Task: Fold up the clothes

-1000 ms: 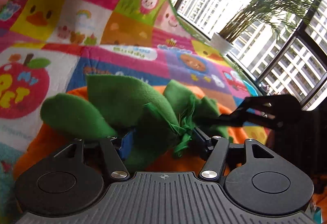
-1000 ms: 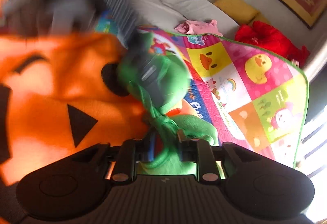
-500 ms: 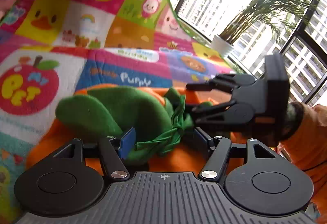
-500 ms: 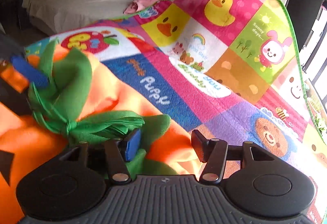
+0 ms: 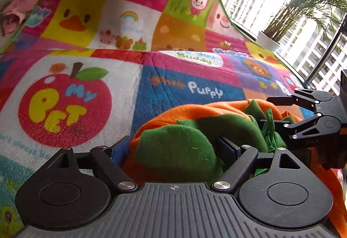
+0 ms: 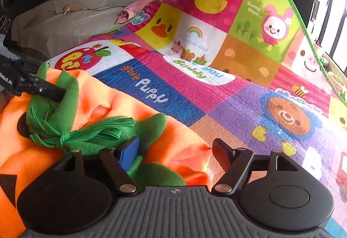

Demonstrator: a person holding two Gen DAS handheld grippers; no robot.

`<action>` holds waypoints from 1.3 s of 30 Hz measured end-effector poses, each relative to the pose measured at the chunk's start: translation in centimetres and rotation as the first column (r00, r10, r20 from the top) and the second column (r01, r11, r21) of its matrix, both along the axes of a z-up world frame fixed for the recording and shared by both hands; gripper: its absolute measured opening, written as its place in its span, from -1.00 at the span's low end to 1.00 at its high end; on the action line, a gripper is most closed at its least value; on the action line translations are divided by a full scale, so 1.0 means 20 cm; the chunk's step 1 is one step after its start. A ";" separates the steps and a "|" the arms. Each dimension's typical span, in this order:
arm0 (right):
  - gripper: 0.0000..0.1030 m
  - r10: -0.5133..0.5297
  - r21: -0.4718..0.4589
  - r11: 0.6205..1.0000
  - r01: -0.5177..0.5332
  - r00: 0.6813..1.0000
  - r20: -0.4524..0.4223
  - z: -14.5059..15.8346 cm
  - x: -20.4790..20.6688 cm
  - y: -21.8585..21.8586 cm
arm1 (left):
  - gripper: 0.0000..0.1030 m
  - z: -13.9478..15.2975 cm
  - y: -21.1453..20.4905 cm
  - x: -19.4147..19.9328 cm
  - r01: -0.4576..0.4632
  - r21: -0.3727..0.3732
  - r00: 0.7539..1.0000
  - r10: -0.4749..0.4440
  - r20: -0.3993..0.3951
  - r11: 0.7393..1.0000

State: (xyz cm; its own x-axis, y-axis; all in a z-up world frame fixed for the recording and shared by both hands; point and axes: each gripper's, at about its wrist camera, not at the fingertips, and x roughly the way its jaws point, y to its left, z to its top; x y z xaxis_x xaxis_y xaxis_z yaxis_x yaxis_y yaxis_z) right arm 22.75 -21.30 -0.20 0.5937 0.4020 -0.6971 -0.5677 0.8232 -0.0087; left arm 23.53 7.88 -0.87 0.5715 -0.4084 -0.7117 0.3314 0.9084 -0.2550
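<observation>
Both jaws have just been opening: left gripper (image 5: 176, 146) and right gripper (image 6: 175, 150) are seen wide, straddling soft, light pumpkin costume (image 6: 91, 94) beside green collar (image 6: 65, 129).

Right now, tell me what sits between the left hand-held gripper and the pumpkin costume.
Nothing visible. The left hand-held gripper is right at the costume; its jaws have just been opening, and a green collar leaf lies between them, unpinched.
</observation>
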 end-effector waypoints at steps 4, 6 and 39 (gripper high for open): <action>-0.33 0.053 0.050 0.997 -0.051 0.998 -0.020 0.00 0.00 0.03 | 0.30 -0.01 -0.06 0.00 0.032 0.046 0.999 -0.034 0.040 0.998; -0.52 0.070 0.046 0.997 -0.069 0.998 -0.009 0.01 -0.01 0.06 | -0.18 0.00 -0.07 0.00 0.047 0.030 0.998 -0.048 0.046 0.998; -0.80 0.138 0.035 0.988 -0.150 0.965 0.223 0.30 -0.89 -0.09 | -0.56 0.25 -0.07 -0.85 0.079 0.149 0.960 -0.116 0.257 0.986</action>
